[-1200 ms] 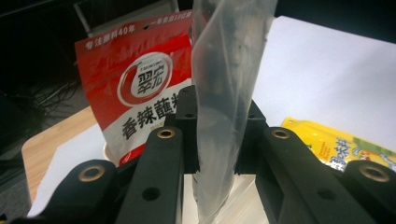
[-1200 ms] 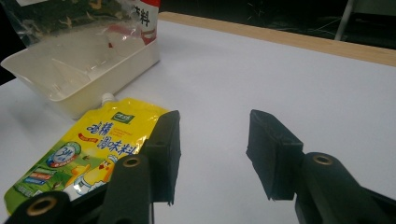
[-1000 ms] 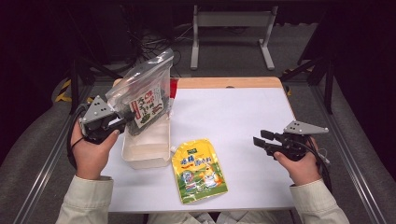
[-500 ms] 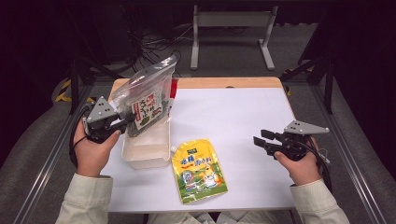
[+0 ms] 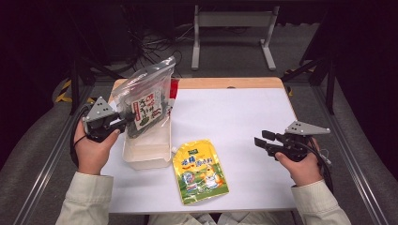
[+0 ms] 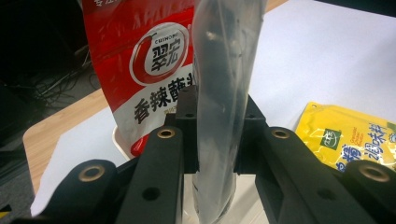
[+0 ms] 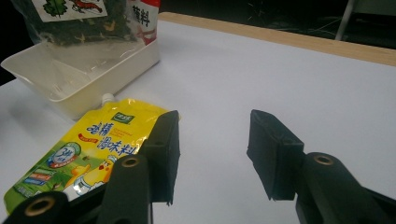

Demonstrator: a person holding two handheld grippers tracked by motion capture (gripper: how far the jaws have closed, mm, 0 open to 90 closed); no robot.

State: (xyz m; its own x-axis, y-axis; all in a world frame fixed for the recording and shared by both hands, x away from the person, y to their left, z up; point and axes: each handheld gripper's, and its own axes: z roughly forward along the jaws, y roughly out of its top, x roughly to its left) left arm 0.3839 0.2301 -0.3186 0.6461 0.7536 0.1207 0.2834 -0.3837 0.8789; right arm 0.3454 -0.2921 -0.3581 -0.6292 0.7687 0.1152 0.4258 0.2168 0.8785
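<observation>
Bare table (image 5: 234,117) lies open ahead of the right hand-held gripper (image 5: 262,139) (yellow pouch (image 5: 199,171) and white tub (image 5: 145,152) crowd the left).

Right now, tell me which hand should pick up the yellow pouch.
The right. Its claw is open and empty, beside the yellow pouch on the table. The left claw is shut on the clear bag above the white tub.

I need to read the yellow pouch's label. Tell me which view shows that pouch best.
The high view: the yellow pouch lies flat on the white table, whole, spout to bottom edge. The right gripper view catches it slanted behind a jaw. The left gripper view gives one corner at the right edge.
</observation>
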